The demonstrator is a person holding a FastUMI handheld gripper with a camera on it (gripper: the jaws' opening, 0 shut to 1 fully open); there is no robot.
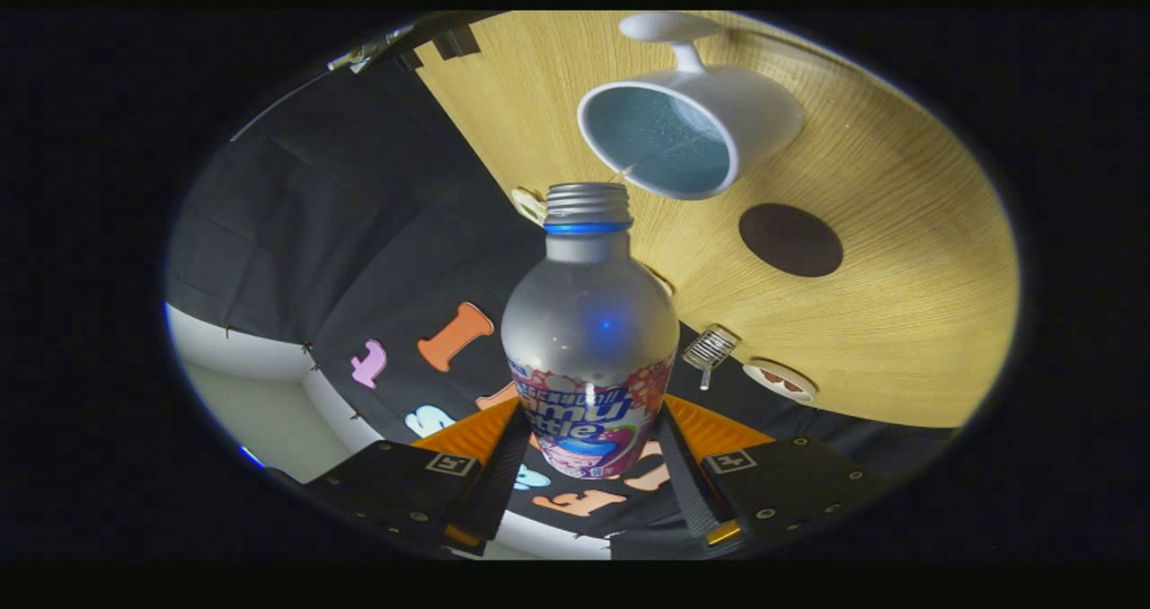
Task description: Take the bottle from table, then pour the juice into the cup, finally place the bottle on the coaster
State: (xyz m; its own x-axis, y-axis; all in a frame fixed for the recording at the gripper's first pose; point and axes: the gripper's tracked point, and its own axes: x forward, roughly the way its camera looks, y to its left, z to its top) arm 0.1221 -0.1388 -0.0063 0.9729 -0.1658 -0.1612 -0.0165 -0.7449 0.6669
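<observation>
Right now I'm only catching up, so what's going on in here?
A hand-held gripper is shut on a silver bottle, uncapped and tilted so its mouth points at a white cup on the wooden table. No juice is seen leaving the mouth. The dark round coaster lies bare beside the cup, waiting for the bottle.

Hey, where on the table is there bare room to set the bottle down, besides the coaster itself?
The gripper is shut on the bottle. Widest bare wood lies beyond the dark round coaster, away from the white cup. A narrower strip runs between the cup and the table edge. Crowded: the cup-coaster gap and the edge holding the small strainer and dish.
</observation>
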